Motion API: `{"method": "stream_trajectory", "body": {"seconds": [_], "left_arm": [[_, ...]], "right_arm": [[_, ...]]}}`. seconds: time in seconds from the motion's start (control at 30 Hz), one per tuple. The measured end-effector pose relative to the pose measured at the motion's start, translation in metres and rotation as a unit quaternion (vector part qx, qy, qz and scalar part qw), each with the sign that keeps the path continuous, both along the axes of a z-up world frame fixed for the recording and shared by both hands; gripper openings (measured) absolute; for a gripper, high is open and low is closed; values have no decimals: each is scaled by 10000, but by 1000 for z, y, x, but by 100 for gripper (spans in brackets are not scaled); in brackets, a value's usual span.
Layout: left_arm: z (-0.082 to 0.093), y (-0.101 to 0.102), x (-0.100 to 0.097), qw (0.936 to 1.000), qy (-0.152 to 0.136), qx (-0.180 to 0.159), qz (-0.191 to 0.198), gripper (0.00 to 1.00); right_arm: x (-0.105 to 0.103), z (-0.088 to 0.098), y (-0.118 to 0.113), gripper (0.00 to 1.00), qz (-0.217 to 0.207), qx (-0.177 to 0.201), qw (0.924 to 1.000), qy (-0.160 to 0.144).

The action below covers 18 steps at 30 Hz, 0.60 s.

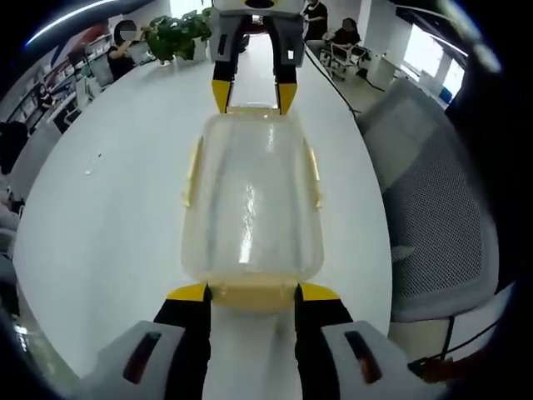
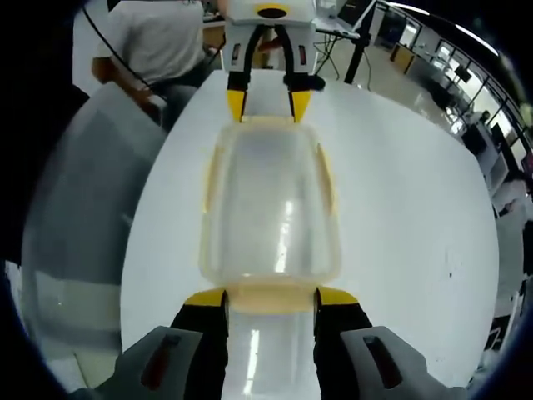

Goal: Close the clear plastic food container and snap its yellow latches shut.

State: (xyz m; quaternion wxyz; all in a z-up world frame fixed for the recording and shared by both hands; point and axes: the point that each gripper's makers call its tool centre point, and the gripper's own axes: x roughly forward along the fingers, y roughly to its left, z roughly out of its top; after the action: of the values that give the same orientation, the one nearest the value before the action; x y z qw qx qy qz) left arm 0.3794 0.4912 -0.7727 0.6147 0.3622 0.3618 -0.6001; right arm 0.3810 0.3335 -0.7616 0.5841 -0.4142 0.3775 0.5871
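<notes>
The clear rectangular plastic food container (image 1: 252, 200) sits lidded on the white tabletop (image 1: 117, 208). Left gripper (image 1: 251, 293) at six o'clock and right gripper (image 1: 253, 92) at twelve stand with jaws parted astride the yellow end latches (image 2: 271, 297); press both squarely inward together.

We see the food container (image 1: 252, 200) is clear plastic, a little cloudy, with glossy streaks of light on its lid. Its latches (image 1: 251, 294) look like smooth, matt yellow plastic. The white table (image 1: 125, 200) seems smooth with a soft sheen. The grey chair (image 1: 437, 225) has a mesh fabric back.
</notes>
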Motion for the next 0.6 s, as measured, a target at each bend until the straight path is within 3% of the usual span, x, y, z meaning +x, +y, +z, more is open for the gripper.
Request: {"method": "stream_trajectory", "body": {"seconds": [0.6], "left_arm": [[1, -41, -1, 10000, 20, 3, -21, 38]], "right_arm": [[-1, 0, -41, 39, -24, -3, 10000, -30]]}}
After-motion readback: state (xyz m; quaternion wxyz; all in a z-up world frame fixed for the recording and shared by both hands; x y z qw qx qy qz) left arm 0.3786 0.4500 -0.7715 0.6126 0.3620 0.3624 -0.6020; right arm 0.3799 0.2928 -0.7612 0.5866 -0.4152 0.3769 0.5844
